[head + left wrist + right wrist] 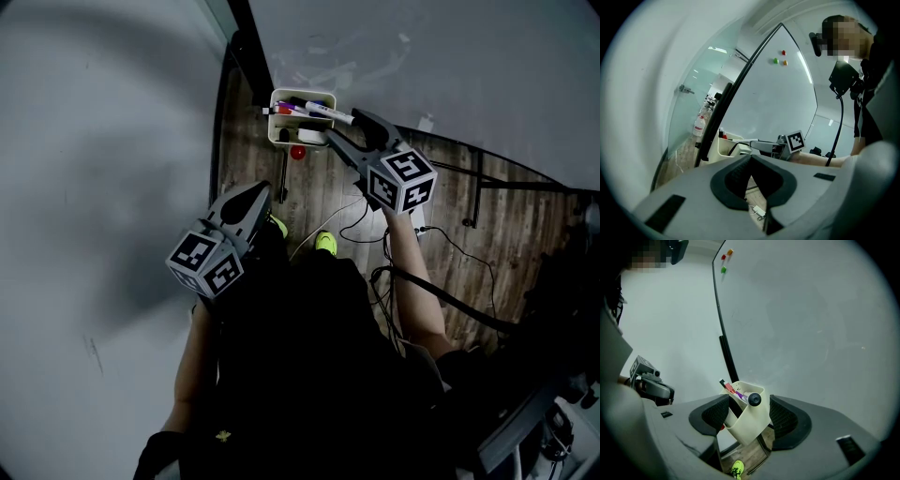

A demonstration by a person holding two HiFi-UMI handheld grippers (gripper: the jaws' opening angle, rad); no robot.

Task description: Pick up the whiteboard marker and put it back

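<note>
The right tool (750,405) stands wide open around the cream holder (748,425) at the whiteboard's (422,56) lower edge. The whiteboard marker (754,400) lies in the holder, its black end between the parted jaws with a gap on either side. The left tool (750,158) is closed on nothing, well apart from the holder.

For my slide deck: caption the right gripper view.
Right gripper, jaws apart, aimed at cream holder by whiteboard; a marker's black end faces the camera.
</note>
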